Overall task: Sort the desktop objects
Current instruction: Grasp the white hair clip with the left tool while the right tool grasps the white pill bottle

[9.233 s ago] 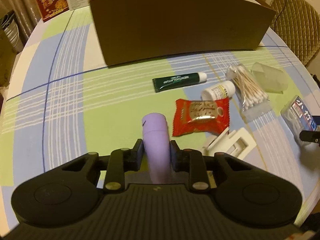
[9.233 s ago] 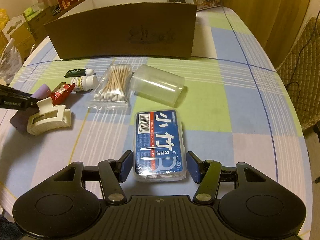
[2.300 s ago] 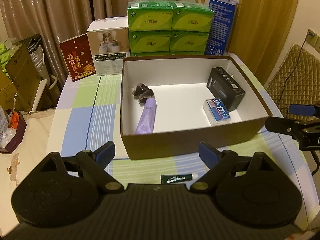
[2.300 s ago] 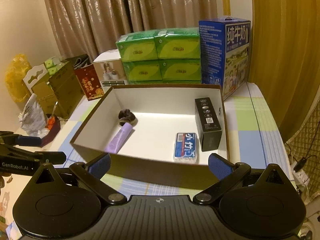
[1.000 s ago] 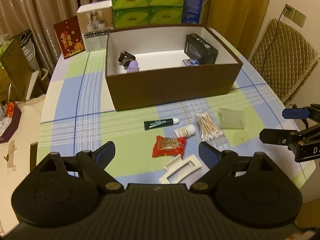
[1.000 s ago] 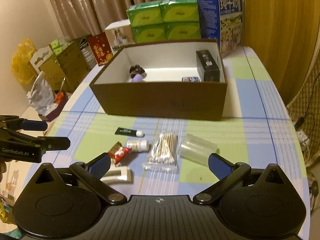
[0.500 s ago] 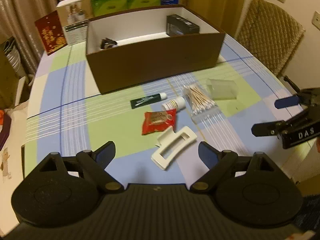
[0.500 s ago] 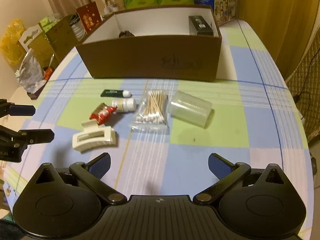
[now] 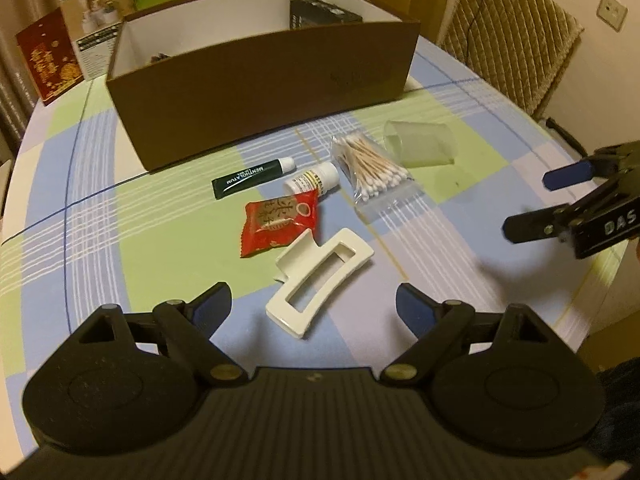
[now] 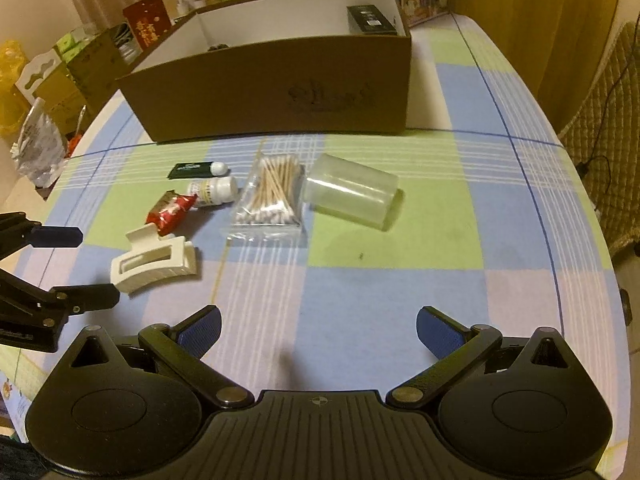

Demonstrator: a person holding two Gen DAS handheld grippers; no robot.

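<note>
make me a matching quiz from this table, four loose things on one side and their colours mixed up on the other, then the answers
Things:
1. hair clip
2. snack packet
3. ointment tube
4. plastic cup

Colours:
A. dark green with a white cap
B. cream white
C. see-through pale green
D. red with gold print

Pairs: 1-B, 2-D, 3-A, 4-C

Black gripper (image 9: 314, 312), blue pads (image 9: 414, 311)
</note>
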